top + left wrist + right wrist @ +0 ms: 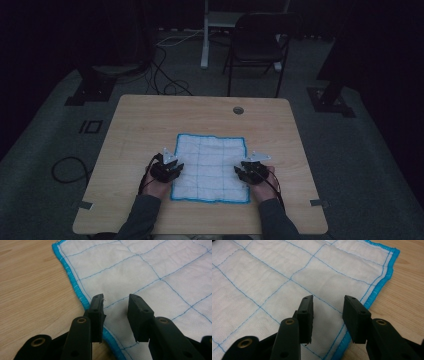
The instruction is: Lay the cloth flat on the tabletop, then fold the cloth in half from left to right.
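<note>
A white quilted cloth with blue grid stitching and a bright blue hem lies flat on the wooden table. My left gripper hovers over the cloth's left edge, near its front corner. In the left gripper view the cloth spreads ahead and the left gripper stands open over the hem, nothing between its jaws. My right gripper sits over the cloth's right edge. In the right gripper view the cloth lies under the right gripper, whose jaws stand apart just inside the blue hem.
A round cable hole is set in the table's far side. Beyond the table stand a dark folding chair and a white stand leg, with cables on the floor. Bare wood surrounds the cloth.
</note>
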{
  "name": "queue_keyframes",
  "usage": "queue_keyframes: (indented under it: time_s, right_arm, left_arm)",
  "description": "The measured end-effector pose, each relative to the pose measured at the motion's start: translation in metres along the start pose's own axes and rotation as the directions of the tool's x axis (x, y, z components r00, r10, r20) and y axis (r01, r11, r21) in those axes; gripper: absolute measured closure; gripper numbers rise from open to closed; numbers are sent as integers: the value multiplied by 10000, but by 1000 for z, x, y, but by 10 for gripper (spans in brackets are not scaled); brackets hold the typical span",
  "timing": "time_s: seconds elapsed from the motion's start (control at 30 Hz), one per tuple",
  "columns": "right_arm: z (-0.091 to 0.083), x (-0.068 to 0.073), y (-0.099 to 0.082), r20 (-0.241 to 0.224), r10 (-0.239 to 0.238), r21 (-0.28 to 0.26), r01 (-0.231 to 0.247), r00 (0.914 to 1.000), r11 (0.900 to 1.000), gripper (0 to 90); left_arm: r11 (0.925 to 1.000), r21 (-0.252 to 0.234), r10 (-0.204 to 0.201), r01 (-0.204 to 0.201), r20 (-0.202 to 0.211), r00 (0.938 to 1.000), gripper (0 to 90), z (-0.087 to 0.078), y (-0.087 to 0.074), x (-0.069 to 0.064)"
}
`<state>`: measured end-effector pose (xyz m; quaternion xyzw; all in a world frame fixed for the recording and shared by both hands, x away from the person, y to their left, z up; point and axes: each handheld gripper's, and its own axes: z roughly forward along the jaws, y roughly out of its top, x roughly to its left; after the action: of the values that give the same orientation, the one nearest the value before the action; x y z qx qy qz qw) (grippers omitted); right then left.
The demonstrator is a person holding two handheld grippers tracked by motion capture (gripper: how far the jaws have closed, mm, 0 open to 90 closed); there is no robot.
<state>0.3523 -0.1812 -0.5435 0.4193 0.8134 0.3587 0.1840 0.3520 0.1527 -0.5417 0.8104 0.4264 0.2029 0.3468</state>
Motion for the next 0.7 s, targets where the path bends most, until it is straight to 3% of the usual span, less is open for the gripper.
queue_keyframes:
  time_s: [0.33,0.47,0.63,0.7]
  right_arm:
    - [2,1,1,33,55,-62,-55,10000,10000,603]
    - [3,2,2,60,64,-67,-64,10000,10000,603]
    - [3,2,2,63,58,-72,-57,10000,10000,603]
    - [3,2,2,65,52,-70,-52,10000,10000,603]
  left_arm:
    - [9997,65,-220,221,-225,9995,662,1,2,3]
    - [9977,133,-657,665,-531,9964,634,0,4,0]
    - [9921,-351,-1227,1201,-873,9886,580,-7,3,0]
    - [9893,-292,-1451,1430,-913,9852,562,-6,2,3]
